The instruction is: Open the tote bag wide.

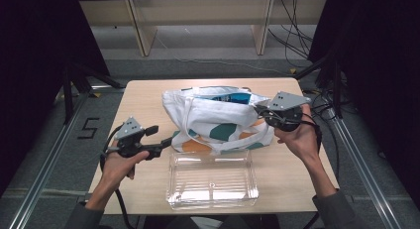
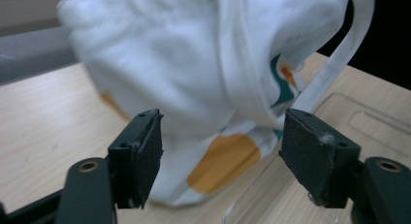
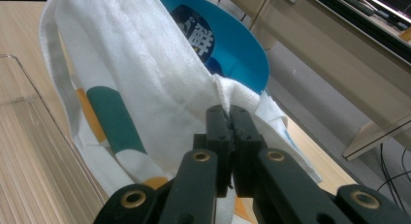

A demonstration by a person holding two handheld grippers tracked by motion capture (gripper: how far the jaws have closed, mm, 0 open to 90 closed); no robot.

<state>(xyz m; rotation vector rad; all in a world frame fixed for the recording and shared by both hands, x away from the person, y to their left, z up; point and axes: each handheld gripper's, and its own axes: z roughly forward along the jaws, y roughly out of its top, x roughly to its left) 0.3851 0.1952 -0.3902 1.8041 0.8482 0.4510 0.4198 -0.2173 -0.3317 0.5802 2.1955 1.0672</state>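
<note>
A white cloth tote bag (image 1: 213, 117) with green and orange shapes lies on the wooden table (image 1: 143, 95), and a blue packet (image 1: 225, 96) shows in its mouth. My right gripper (image 1: 261, 111) is at the bag's right end, shut on the bag's rim (image 3: 228, 95), with the blue packet (image 3: 228, 44) just behind. My left gripper (image 1: 161, 139) is held level at the bag's lower left, open, its black pads (image 2: 140, 153) apart with nothing between them. The bag (image 2: 194, 64) and its white strap (image 2: 334, 64) hang blurred just beyond the pads.
A clear plastic tray (image 1: 213, 178) sits empty at the table's near edge, in front of the bag. Metal rails (image 1: 54, 149) run along both sides of the table. Wooden shelving (image 1: 198, 21) and cables stand beyond the far edge.
</note>
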